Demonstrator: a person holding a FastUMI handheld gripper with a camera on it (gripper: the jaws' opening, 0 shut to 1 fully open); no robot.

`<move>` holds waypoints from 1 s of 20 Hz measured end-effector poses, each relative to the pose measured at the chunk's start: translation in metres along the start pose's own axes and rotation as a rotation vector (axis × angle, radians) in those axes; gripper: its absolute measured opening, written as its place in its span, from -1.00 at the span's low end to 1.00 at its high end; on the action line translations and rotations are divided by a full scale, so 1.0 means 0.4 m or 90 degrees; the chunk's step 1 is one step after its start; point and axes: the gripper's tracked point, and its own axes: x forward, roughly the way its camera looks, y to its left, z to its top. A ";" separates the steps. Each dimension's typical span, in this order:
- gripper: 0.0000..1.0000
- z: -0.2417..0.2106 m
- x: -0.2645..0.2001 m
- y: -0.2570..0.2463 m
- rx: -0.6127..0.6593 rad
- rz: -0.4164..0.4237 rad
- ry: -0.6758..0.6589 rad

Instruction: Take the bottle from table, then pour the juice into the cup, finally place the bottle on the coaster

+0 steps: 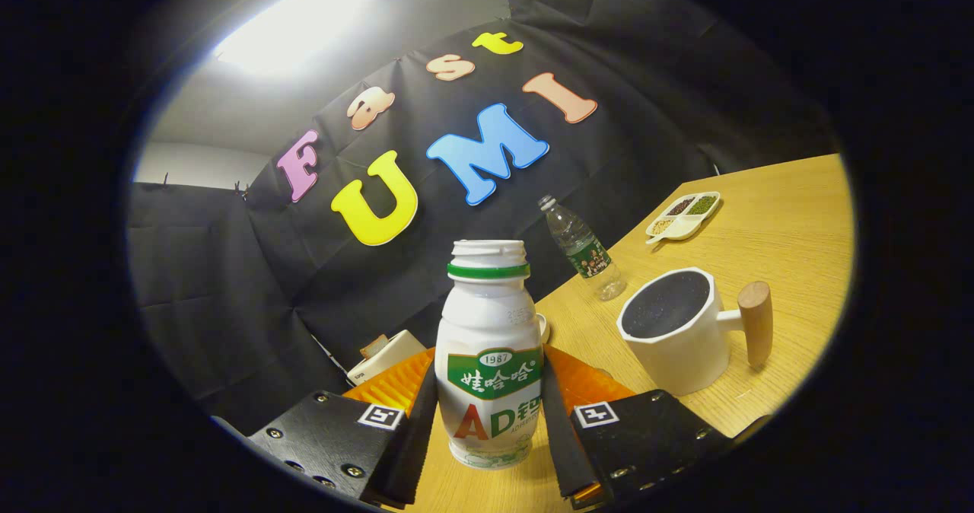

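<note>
One step of three is looking done, judging by the tilted scene: the bottle is gripped and seemingly lifted, while pouring and setting it on a coaster are still waiting.

Running across the right of the frame, the table (791,216) is slanting, which suggests the gripper is being held at an angle. At the bottom centre, the gripper (491,422) is clamping the bottle (489,345), both fingers pressing on its sides; the bottle is standing between them with its cap off. Right of the bottle, the cup (673,330) is sitting on the table with its wooden handle pointing right and something dark inside, though I cannot say what. Beyond the cup, a clear water bottle (584,248) is standing near the table's edge, and farther off a small divided dish (683,216) is lying in the upper right.
</note>
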 end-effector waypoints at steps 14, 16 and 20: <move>0.34 -0.006 0.029 0.034 0.086 0.020 0.015; 0.34 -0.007 0.035 0.034 0.113 0.020 0.015; 0.34 0.004 0.035 0.035 0.184 0.029 0.005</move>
